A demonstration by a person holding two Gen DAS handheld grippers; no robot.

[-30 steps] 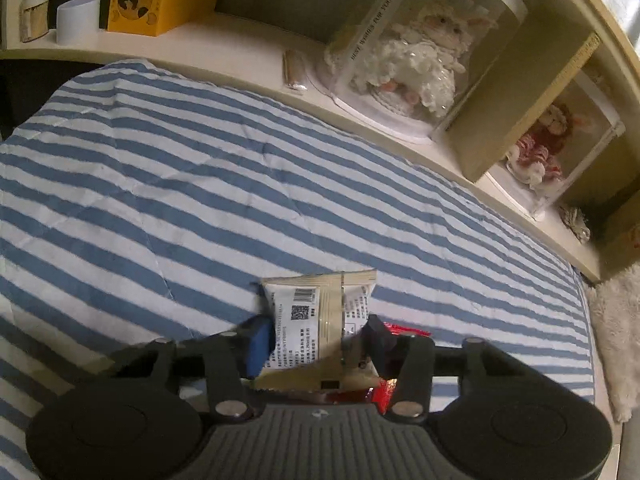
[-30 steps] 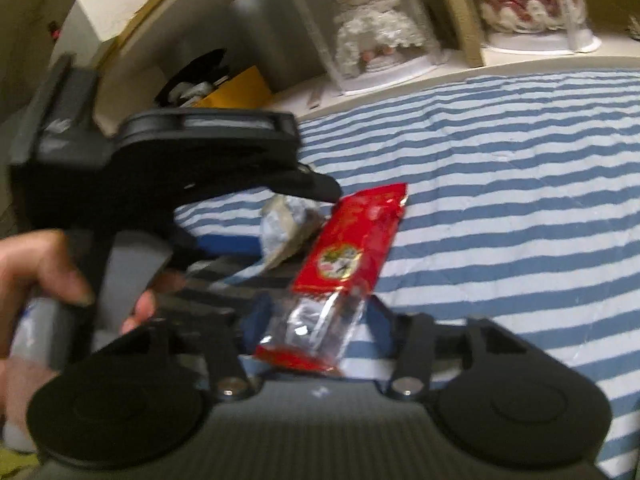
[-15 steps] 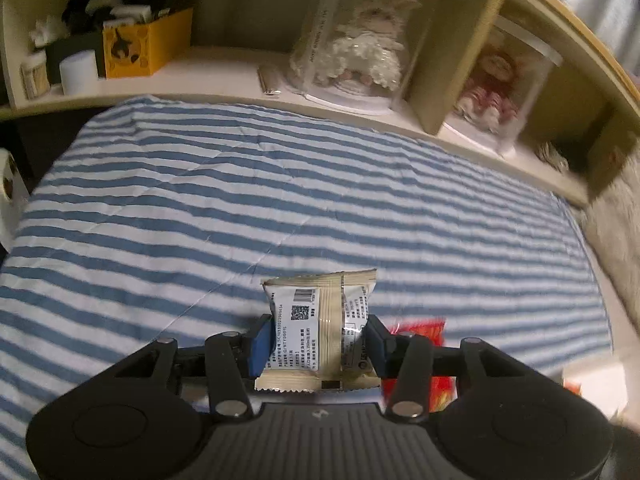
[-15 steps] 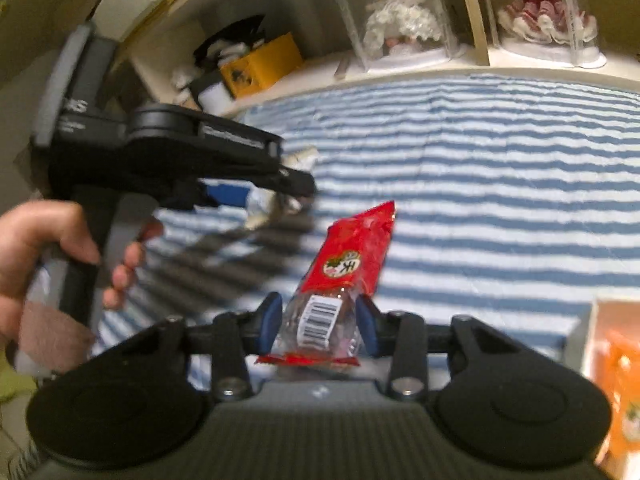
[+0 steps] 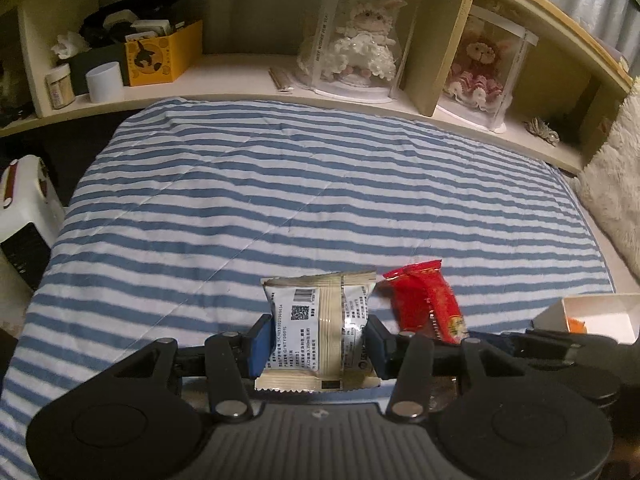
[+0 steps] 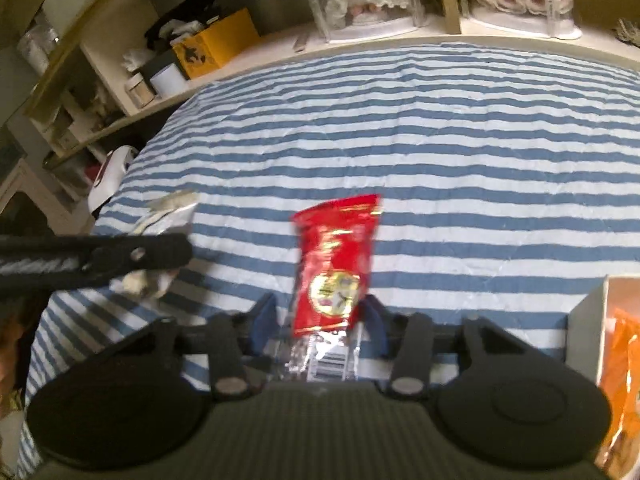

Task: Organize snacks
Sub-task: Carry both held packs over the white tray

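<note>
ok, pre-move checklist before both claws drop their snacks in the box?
1. Left claw shut on beige snack packet: ok.
2. Right claw shut on red snack packet: ok, though it grips only the clear lower end.
3. White box open, in view to the right: ok.
4. Room left in the box, orange packs already inside: cannot tell.
5. The two claws apart from each other: cannot tell, they look close.

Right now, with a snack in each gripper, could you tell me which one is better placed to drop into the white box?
Right. The right gripper, shut on the red packet, has the white box immediately beside it; the left gripper sits farther away.
</note>
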